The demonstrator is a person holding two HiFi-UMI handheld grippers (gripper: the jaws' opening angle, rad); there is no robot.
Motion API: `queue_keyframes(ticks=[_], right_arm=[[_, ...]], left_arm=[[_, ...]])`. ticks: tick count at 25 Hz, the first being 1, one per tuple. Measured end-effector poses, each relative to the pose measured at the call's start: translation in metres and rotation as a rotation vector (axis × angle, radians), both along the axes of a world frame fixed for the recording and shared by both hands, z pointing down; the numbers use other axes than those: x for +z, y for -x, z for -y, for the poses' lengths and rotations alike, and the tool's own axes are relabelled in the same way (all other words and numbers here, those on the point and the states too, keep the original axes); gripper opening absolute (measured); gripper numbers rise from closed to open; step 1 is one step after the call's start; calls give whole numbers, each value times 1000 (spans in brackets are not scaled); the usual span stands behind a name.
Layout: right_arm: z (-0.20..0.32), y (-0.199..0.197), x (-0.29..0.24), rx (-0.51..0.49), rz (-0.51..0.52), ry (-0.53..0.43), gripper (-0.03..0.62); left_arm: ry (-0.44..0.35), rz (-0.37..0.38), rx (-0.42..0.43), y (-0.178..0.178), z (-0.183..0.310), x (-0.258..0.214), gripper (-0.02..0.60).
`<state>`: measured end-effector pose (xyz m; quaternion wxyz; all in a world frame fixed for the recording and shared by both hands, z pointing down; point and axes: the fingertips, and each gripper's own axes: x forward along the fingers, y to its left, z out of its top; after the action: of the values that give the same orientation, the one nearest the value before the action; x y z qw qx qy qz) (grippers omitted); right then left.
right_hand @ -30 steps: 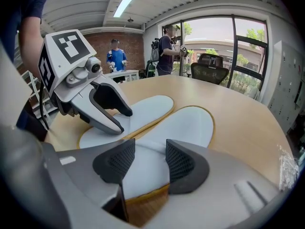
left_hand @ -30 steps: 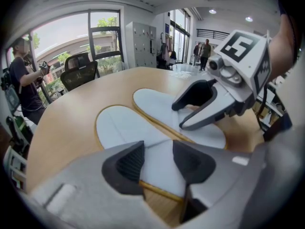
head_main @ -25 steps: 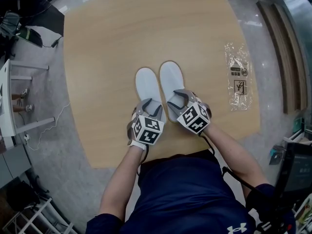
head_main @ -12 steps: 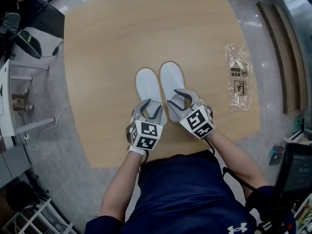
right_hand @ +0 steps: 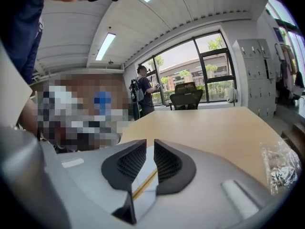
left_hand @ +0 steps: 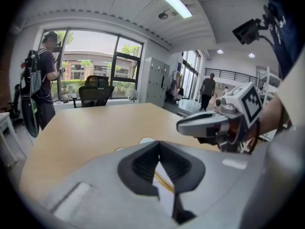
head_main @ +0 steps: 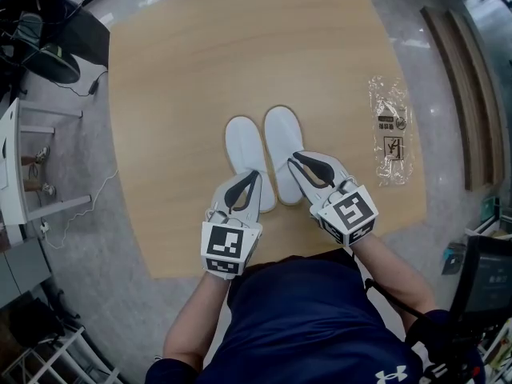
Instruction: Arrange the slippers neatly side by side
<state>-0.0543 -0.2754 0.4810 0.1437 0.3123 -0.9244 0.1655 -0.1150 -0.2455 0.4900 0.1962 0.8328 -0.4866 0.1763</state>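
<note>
Jaws empty, left gripper (head_main: 254,175) pressed together, right gripper (head_main: 295,158) just closing to a slit, so rise clear without nudging the flat white fabric slippers (head_main: 282,138).

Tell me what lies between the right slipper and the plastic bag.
Nothing does. In the head view, only bare table separates the right slipper from the bag.

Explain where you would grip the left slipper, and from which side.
Pinch the left slipper at its flat heel end, coming from the near edge of the table: its length points toward the person, and the right slipper crowds its inner side.
</note>
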Motion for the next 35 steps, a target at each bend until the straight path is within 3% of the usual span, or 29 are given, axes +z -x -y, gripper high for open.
queue_keyframes(ticks=[3, 8, 35], right_arm=[[-5, -4, -15, 16, 42, -24, 12], [-11, 4, -41, -8, 79, -87, 11], [-13, 4, -48, -15, 88, -79, 11]], left_arm=[[-39, -31, 9, -7, -2, -18, 3], [-71, -47, 8, -13, -3, -34, 3], [-62, -56, -2, -15, -1, -34, 3]])
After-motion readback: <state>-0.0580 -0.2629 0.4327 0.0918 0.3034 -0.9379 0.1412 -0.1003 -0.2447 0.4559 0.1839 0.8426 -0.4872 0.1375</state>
